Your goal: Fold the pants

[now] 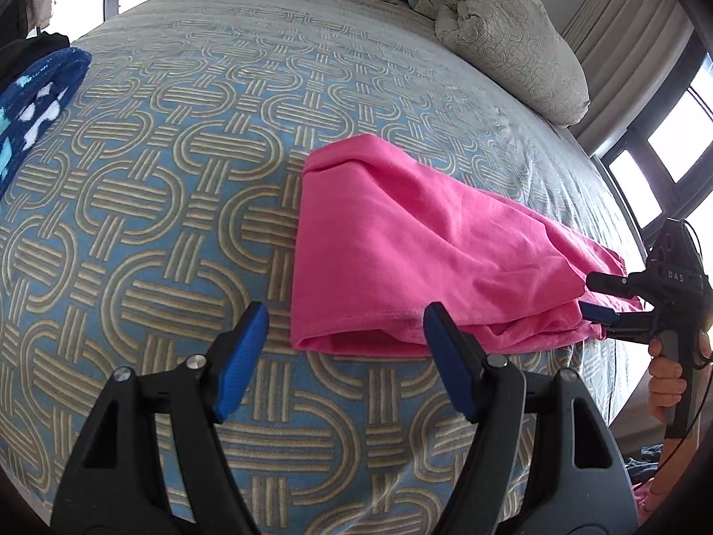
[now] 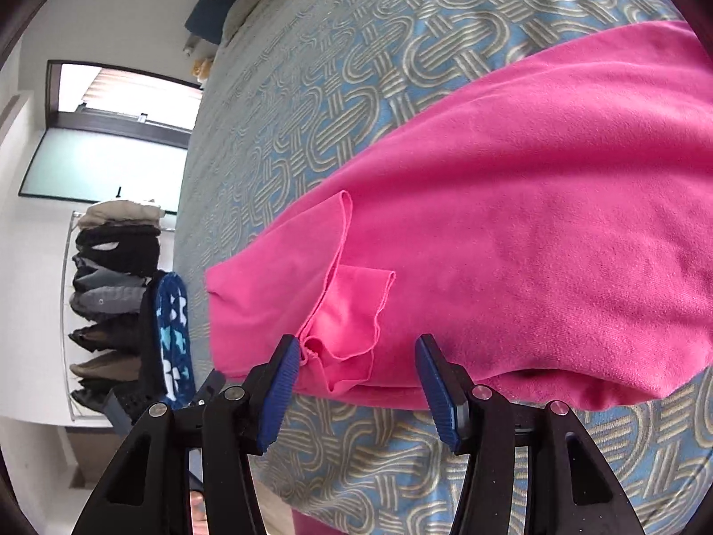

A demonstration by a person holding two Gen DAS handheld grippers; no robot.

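Because the folded bright-pink fabric pants [image 1: 401, 249] need squaring, I hold my right gripper [image 2: 356, 379] spread at their hem, my left gripper [image 1: 345, 356] spread beside them.

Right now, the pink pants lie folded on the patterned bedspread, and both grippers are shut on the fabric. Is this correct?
Not quite. Both grippers are open. The left wrist view shows the left gripper open above the bedspread, and the right wrist view shows the right gripper open around an edge of the pink pants. The rest is right.
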